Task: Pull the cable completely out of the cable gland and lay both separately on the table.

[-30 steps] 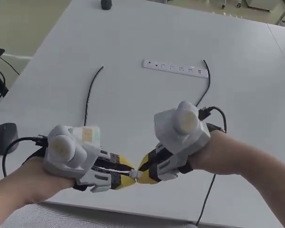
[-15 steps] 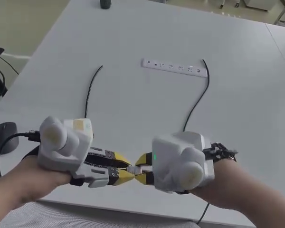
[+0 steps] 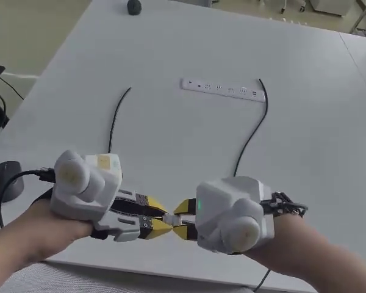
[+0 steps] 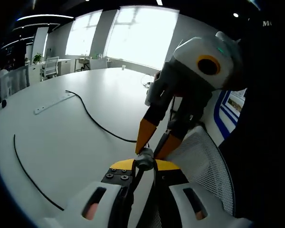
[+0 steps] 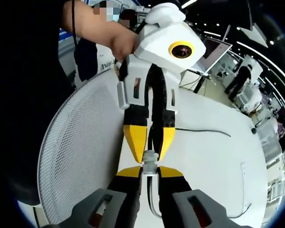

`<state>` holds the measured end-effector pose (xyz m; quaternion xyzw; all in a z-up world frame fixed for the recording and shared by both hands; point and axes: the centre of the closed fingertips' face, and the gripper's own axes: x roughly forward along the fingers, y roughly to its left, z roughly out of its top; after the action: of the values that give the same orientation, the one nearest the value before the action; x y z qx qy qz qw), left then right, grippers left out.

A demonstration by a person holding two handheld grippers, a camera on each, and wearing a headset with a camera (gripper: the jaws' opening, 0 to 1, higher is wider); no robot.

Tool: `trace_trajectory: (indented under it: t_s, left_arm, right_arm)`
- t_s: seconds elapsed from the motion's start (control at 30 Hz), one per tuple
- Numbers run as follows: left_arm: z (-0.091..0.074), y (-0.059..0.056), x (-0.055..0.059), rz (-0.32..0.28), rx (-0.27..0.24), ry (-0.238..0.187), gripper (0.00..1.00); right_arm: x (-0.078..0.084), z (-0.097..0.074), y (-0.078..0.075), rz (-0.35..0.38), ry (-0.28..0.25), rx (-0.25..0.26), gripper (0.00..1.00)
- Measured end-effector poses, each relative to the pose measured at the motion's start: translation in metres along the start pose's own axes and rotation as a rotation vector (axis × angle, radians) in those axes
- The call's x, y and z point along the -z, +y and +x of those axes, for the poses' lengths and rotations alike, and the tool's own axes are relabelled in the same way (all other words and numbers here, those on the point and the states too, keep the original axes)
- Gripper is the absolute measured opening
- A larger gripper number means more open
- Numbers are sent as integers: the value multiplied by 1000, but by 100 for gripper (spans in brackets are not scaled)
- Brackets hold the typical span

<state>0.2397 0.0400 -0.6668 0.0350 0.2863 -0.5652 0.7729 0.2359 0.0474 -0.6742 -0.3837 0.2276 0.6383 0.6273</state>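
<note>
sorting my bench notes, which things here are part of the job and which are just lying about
In the job: cable gland, white cable, left tongs, right tongs.
Lying about: power strip, loose black cable, computer mouse.

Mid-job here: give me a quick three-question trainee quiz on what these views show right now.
1. True or false: the cable gland lies free on the table.
2. Fill in: in the head view the power strip lies ___ the left gripper and right gripper.
3. Both grippers' jaws meet on: A power strip, B cable gland, C table?
Key: 1 false; 2 beyond; 3 B.
</note>
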Motion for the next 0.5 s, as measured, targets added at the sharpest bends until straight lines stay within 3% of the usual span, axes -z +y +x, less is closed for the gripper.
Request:
trace_trajectory:
  t_s: [0.13, 0.2, 0.23, 0.3, 0.4, 0.5]
  left_arm:
    - [-1, 0, -1, 8, -4, 3, 15]
    - [-1, 3, -1, 39, -31, -2, 16]
    - [-1, 2, -1, 64, -37, -2, 16]
    - [0, 0, 1, 111, -35, 8, 16]
    - [2, -3, 5, 160, -29, 35, 16]
    - [3, -7, 3, 201, -23, 37, 16]
  right_arm:
    - [-1, -5, -1, 83, -36, -47, 12]
    - [5, -6, -4, 166, -13, -81, 24]
    - [4, -7, -9, 153, -24, -81, 28]
    - [-1, -14, -4, 221, -63, -182, 25]
    - [-3, -20, -10, 339, -86, -267, 26]
    - [2, -21, -12, 372, -75, -342, 23]
